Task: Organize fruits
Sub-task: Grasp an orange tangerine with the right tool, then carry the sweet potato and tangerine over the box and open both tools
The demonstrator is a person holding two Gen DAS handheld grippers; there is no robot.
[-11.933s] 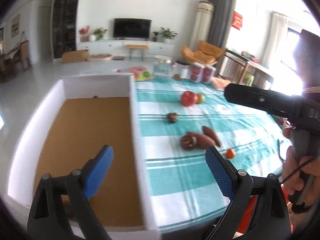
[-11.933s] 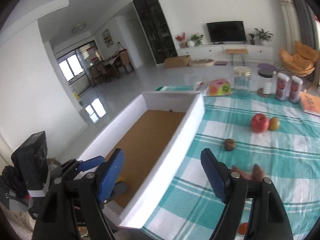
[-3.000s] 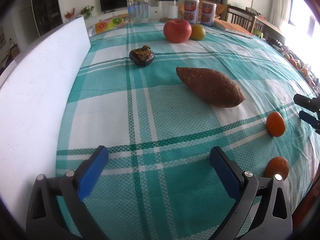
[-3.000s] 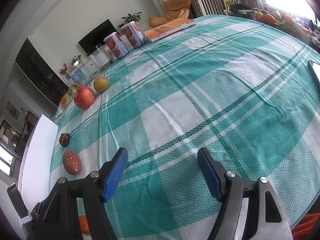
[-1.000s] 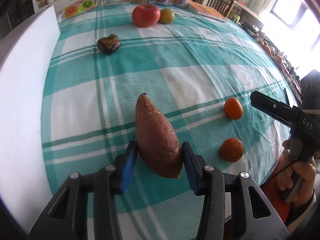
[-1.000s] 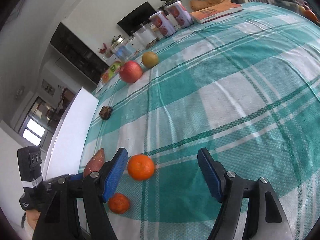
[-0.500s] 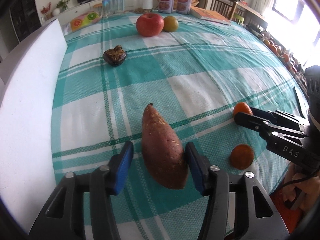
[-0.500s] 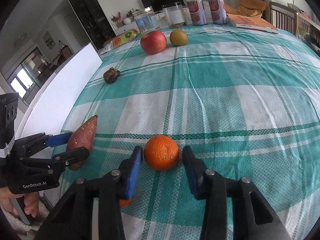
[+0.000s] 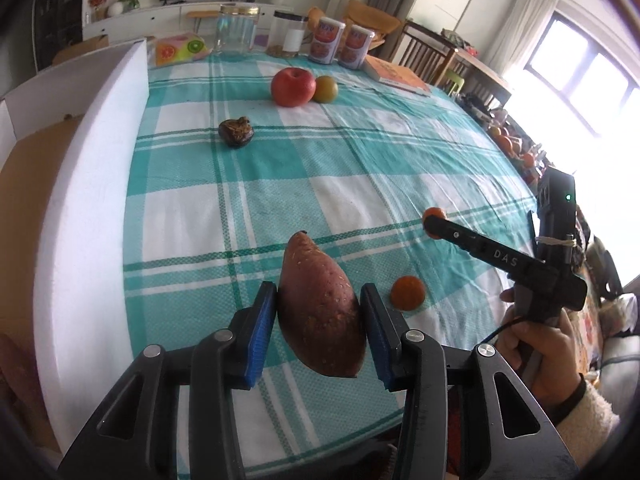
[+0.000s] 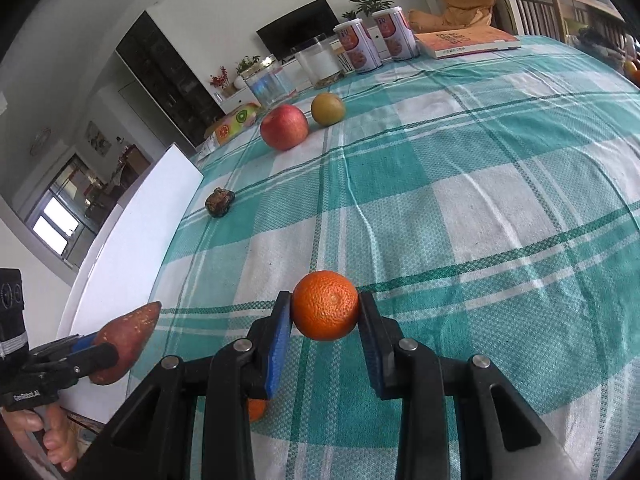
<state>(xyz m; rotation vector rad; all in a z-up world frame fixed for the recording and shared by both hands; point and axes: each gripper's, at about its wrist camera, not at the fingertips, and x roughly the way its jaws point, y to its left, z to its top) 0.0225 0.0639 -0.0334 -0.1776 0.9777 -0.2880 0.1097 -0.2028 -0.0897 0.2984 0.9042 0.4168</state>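
My left gripper is shut on a reddish-brown sweet potato and holds it above the checked tablecloth. It also shows in the right wrist view. My right gripper is shut on an orange, lifted off the cloth; that orange peeks out at its tip in the left wrist view. A second orange lies on the cloth. A red apple, a yellow-green fruit and a dark wrinkled fruit lie farther back.
A white-walled box with a brown floor stands along the table's left side. Jars, two cans, a fruit-print pack and an orange book line the far edge. The table's near edge is just below my grippers.
Both grippers have risen from the cloth with their loads. The right gripper has closed tight on the orange and lifted it; the left holds the sweet potato higher.
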